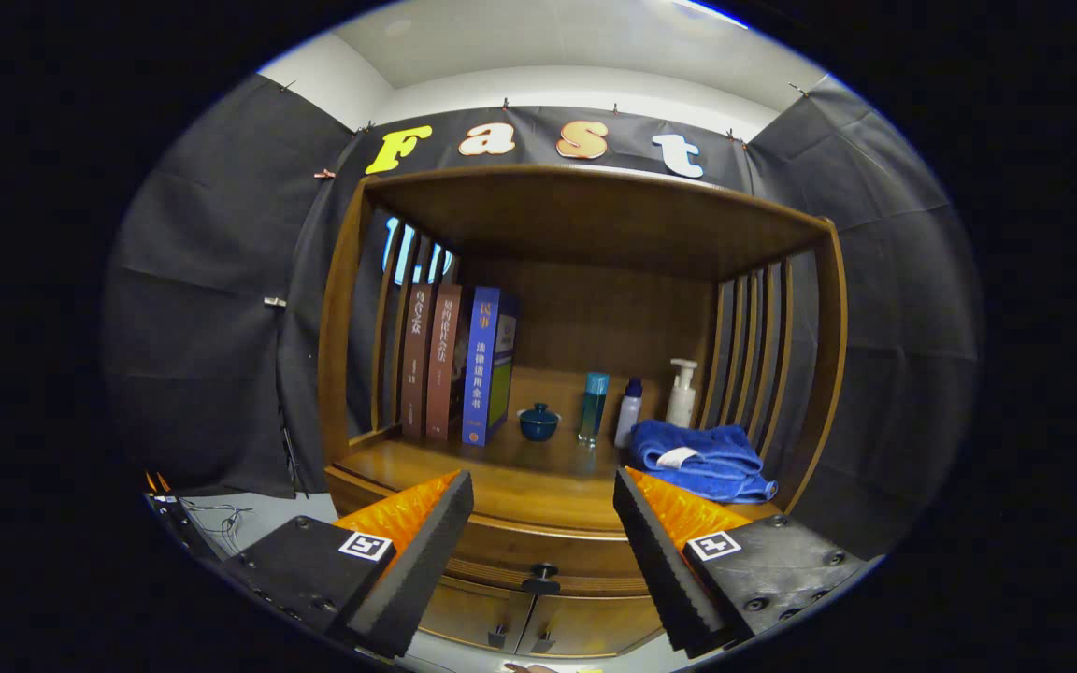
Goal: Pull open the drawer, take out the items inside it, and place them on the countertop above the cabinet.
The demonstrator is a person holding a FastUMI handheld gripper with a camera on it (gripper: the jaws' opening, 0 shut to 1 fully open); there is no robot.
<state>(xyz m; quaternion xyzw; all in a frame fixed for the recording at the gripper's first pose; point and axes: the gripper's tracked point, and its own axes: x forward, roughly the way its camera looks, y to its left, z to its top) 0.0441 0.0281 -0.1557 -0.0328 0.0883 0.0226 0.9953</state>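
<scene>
The gripper (543, 523) is held released; the stiff wooden drawer (538, 561) is best taken by its small, possibly slippery knob (543, 572)

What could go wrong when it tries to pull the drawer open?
1. The small dark round drawer knob sits between the open fingers of the hand-held gripper, not yet gripped. It looks small, so the fingers might slip off.
2. The folded blue towel lies near the front edge of the wooden countertop. Lifting items up there might snag it.
3. The slim teal bottle and small white bottle stand upright and close together; a bump could topple them.
</scene>
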